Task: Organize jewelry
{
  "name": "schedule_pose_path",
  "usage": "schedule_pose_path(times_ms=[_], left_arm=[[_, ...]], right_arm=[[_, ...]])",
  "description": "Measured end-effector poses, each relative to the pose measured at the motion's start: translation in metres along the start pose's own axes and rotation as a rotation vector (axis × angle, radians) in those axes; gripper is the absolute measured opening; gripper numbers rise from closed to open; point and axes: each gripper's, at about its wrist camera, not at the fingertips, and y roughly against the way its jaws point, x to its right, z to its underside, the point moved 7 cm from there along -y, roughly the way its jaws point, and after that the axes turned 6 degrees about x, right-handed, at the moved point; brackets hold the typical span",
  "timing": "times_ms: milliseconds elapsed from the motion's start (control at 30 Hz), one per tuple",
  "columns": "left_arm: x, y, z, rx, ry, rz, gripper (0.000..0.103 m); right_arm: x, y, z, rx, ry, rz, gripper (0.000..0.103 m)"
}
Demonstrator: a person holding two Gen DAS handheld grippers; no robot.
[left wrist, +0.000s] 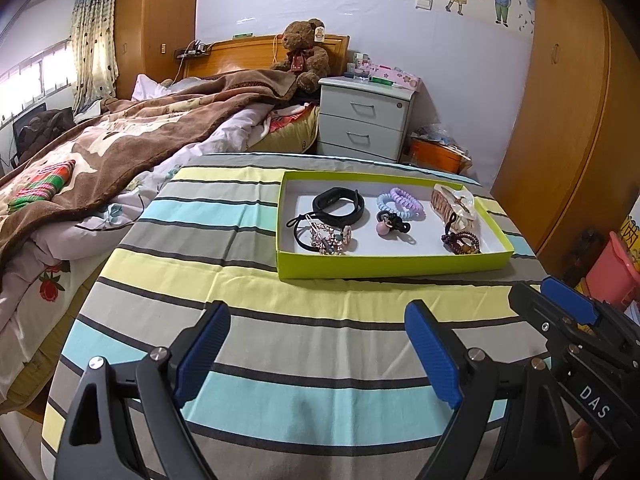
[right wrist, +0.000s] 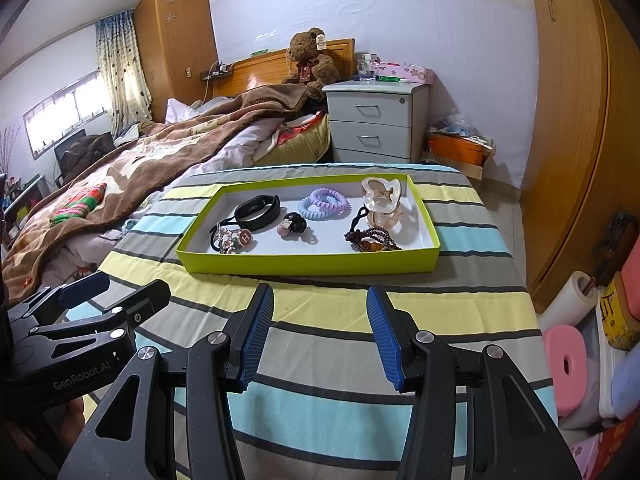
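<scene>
My left tongs point(left wrist: 316, 354) stood spread wide with nothing between the blue pads, and my right tongs point(right wrist: 320, 334) were parted more narrowly, also empty. Both hung over the striped cloth point(left wrist: 248, 280), short of the green tray point(left wrist: 394, 266) that lay toward twelve o'clock from each of them.

The jewelry was all inside that tray. The black wristband point(right wrist: 257, 210) sat at about ten o'clock of the tray's middle, the pastel coil ties point(right wrist: 323, 203) near twelve, and the pink-bobble tie point(right wrist: 292, 227) close to centre. The dark bead bracelet point(right wrist: 372, 239) lay at four, just below the shell-like clip point(right wrist: 382, 200). The round "H" charm point(right wrist: 245, 237) was at eight, tangled with a black elastic and a sparkly clip.

The tangle at eight worried me: I judged that a pinch there could lift several pieces together. The tray looked light, so a sideways nudge might slide it on the cloth. The bracelet touched the clip's cord and could drag it along.

Writing I could read: "DAS" on my right tongs' arm, "GenRobot.AI" on the left one, "H" on the charm.
</scene>
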Motion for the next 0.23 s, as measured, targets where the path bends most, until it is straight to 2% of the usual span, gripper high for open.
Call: schedule_pose_path(times_ms=[233], left_arm=[[-0.0017, 0.0006, 0.0002, -0.003, 0.0, -0.01, 0.09]], right_arm=[[0.0, 0.0001, 0.0003, -0.001, -0.001, 0.0, 0.049]])
